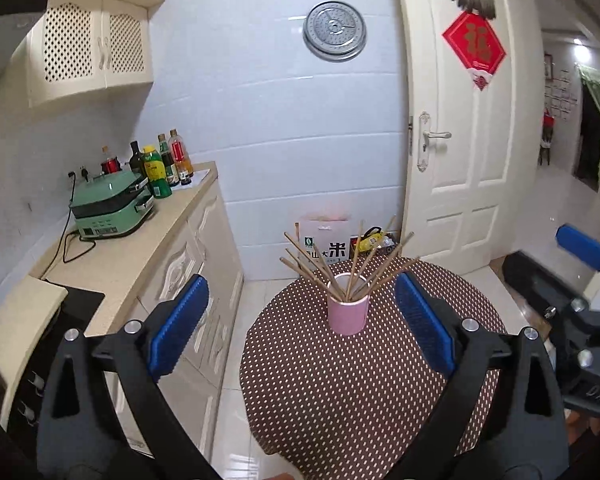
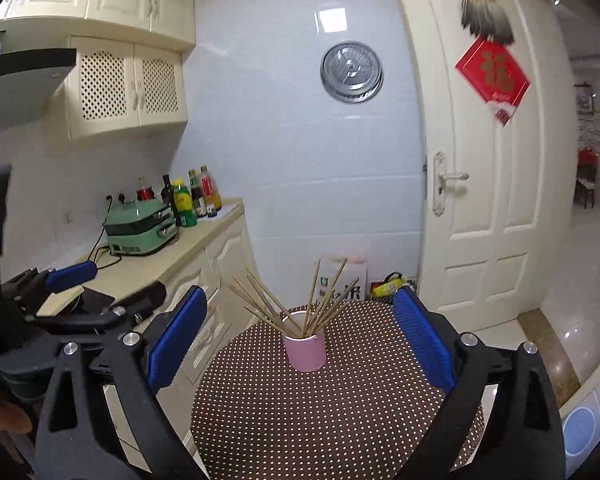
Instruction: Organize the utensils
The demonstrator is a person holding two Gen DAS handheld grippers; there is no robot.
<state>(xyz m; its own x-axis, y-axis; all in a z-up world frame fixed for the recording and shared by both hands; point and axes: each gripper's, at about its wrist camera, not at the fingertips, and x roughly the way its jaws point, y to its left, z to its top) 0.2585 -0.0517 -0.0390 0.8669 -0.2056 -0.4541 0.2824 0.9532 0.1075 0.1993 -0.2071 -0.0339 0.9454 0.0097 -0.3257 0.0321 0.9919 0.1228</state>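
A pink cup [image 1: 348, 314] stands upright on a round table with a brown polka-dot cloth [image 1: 340, 392]. Several wooden chopsticks [image 1: 340, 268] stand in the cup, fanned out. The cup [image 2: 305, 350] and chopsticks [image 2: 300, 304] also show in the right wrist view on the same table [image 2: 332, 412]. My left gripper [image 1: 300, 320] is open and empty, held back from the cup with its blue pads wide apart. My right gripper [image 2: 296, 336] is open and empty, also short of the cup. The right gripper shows at the right edge of the left wrist view [image 1: 584, 248].
A kitchen counter [image 1: 140, 248] runs along the left with a green appliance [image 1: 112, 208] and several bottles [image 1: 164, 164]. A white door [image 1: 472, 140] stands behind the table at right. Bags [image 1: 328, 240] sit on the floor by the far wall.
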